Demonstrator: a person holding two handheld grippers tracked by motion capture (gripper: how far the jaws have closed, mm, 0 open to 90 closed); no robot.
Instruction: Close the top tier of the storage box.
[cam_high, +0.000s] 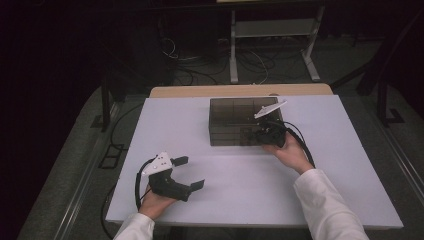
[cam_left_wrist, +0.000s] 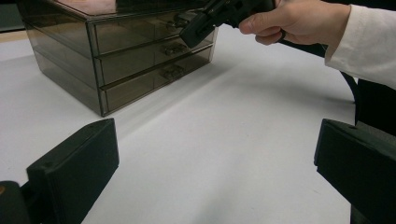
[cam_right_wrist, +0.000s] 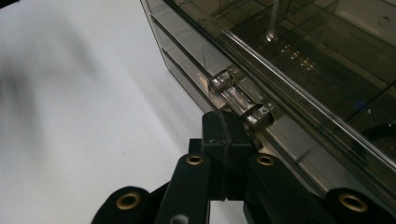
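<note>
A smoky see-through cabinet (cam_high: 235, 122) with three stacked drawers stands on the white table (cam_high: 175, 125), right of centre towards the back. My right gripper (cam_high: 254, 134) is at the cabinet's front. Its jaws are shut together with nothing between them. In the right gripper view the right gripper (cam_right_wrist: 225, 123) tips sit just under the clear handle (cam_right_wrist: 238, 100) of the top drawer (cam_right_wrist: 303, 56); whether they touch it is unclear. My left gripper (cam_high: 190, 172) rests near the front left, open and empty. From the left gripper (cam_left_wrist: 217, 154), the cabinet (cam_left_wrist: 140, 46) and the right gripper (cam_left_wrist: 198, 28) lie ahead.
The two lower drawer handles (cam_left_wrist: 173, 59) are free. A wooden board (cam_high: 240, 90) edges the table's far side. Behind it on the dark floor are cables (cam_high: 200, 70) and a white metal stand (cam_high: 270, 45). Cables trail from both grippers.
</note>
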